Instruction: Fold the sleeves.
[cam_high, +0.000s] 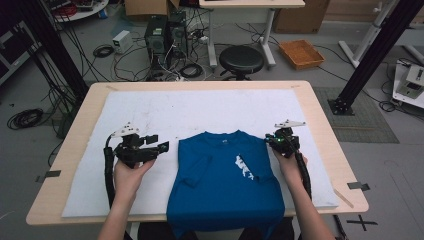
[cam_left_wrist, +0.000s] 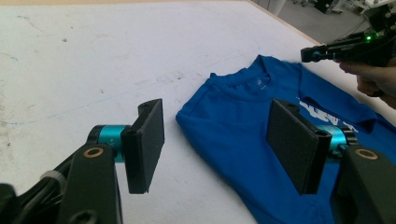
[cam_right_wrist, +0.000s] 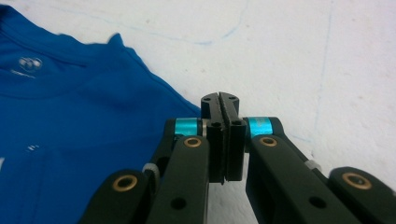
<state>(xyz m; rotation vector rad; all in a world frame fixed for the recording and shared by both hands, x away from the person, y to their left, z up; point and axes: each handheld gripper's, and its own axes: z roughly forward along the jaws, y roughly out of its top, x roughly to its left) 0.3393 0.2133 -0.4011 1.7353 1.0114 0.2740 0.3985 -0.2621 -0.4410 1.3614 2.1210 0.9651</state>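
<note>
A blue T-shirt (cam_high: 225, 175) with a white print lies flat on the white mat, its sleeves folded inward and its hem hanging over the table's near edge. My left gripper (cam_high: 156, 142) hovers just left of the shirt's shoulder, jaws wide open and empty; in the left gripper view (cam_left_wrist: 219, 140) the collar and shoulder (cam_left_wrist: 243, 116) lie beyond the pads. My right gripper (cam_high: 272, 137) sits at the shirt's right shoulder edge. In the right gripper view its pads (cam_right_wrist: 219, 100) are pressed together, and the shirt's edge (cam_right_wrist: 70, 116) runs up to them. I see no cloth between them.
The white mat (cam_high: 200, 105) covers most of the wooden table (cam_high: 320, 115). Beyond the table stand a black stool (cam_high: 241, 59), computer towers (cam_high: 165, 35) with cables, and an orange crate (cam_high: 301, 53) on the floor.
</note>
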